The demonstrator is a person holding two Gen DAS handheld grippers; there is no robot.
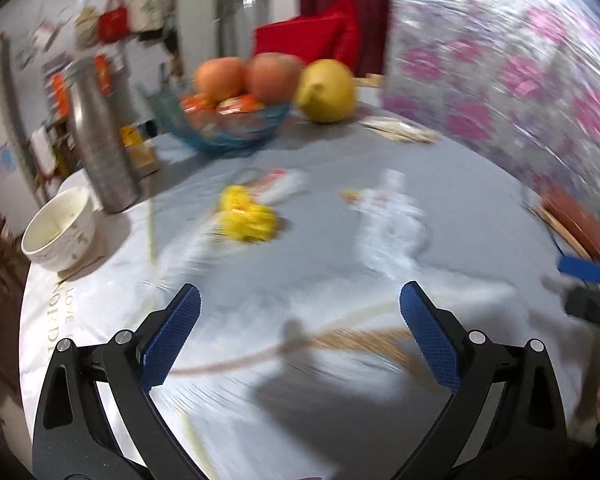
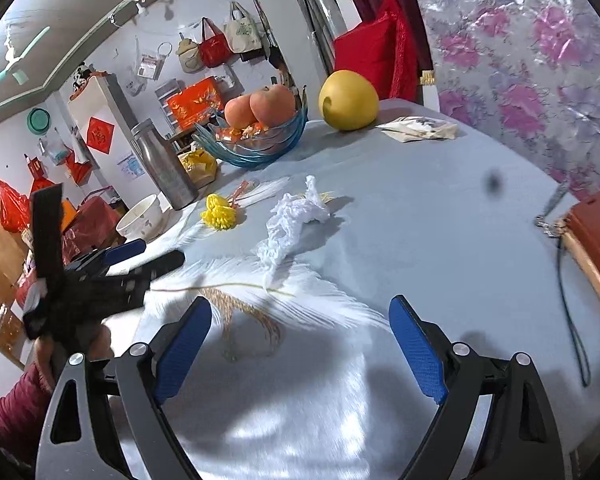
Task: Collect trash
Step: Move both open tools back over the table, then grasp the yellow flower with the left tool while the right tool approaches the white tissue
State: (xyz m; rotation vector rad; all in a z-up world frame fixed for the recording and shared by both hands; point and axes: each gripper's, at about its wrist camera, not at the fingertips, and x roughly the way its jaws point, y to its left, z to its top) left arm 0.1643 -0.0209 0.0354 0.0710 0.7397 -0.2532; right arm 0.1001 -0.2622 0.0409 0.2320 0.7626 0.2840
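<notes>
Here, a pale blue tablecloth (image 2: 440, 208) under crumpled white plastic (image 2: 290, 216).

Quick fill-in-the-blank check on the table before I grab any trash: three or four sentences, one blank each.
1. Both the left gripper and the right gripper have their jaws ____.
2. The crumpled white plastic lies on the ____.
3. The apples sit in a blue glass ____.
4. The small crumpled wrapper beside the plastic is ____ in colour.

Missing words: open; table; bowl; yellow
</notes>
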